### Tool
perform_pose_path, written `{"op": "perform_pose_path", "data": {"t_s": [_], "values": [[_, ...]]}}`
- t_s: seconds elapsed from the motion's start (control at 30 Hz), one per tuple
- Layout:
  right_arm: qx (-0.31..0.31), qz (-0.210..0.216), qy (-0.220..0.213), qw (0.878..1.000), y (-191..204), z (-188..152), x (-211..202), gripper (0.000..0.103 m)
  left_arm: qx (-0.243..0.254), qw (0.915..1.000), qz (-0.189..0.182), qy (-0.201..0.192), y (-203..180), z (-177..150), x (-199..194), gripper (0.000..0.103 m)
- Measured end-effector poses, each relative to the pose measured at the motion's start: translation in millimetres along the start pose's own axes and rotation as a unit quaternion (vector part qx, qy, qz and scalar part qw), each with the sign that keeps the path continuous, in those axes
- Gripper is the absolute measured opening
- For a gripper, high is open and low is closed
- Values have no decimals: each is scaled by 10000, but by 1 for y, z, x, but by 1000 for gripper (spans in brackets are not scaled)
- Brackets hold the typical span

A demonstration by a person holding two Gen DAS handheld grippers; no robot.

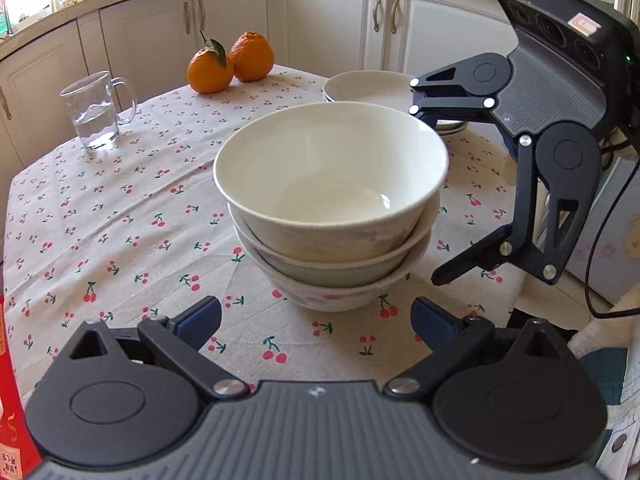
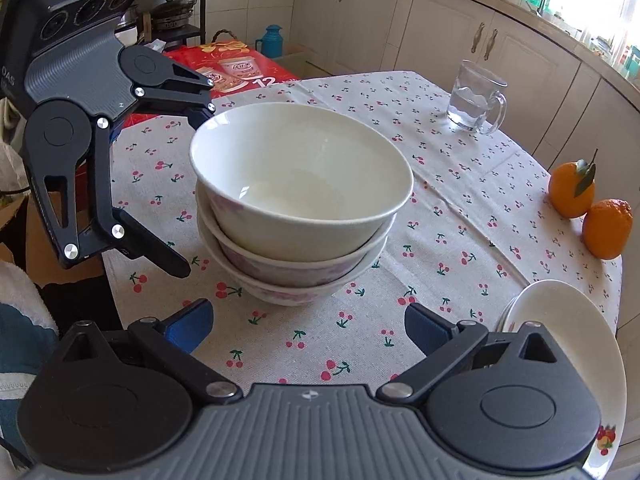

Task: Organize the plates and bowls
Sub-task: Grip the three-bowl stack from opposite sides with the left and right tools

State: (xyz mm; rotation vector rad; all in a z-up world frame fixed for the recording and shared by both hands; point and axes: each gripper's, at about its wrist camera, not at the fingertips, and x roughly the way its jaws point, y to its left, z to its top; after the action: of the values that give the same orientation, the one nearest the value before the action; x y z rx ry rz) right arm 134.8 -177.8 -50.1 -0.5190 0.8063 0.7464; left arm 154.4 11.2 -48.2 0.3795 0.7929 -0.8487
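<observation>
tablecloth (image 1: 120, 216): mug (image 1: 94, 112), 2 oranges (image 1: 230, 64).

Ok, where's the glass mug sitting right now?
The glass mug stands on the tablecloth near the table's far edge, left of the oranges in the left wrist view, beyond the stacked bowls.

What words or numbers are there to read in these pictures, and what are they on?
"12": on the red carton beyond the table, beside pictures of cups.
"OAS": on the side of the left gripper, cut off at the picture's edge, so maybe only part of a word.
Red carton in the left wrist view: yellow characters, too blurred to read.
Sticker on the right gripper: too small to read.
Bowls, plates, glass mug: no writing.
</observation>
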Motion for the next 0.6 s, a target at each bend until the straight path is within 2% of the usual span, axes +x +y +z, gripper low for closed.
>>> {"op": "perform_pose_path", "data": {"t_s": [0.3, 0.6], "values": [[84, 345, 32, 9994, -17, 3, 27, 103, 131, 9988, -427, 221, 12, 4, 22, 98], [-195, 711, -18, 9973, -25, 11, 27, 102, 298, 9967, -675, 335, 18, 13, 20, 98]]}}
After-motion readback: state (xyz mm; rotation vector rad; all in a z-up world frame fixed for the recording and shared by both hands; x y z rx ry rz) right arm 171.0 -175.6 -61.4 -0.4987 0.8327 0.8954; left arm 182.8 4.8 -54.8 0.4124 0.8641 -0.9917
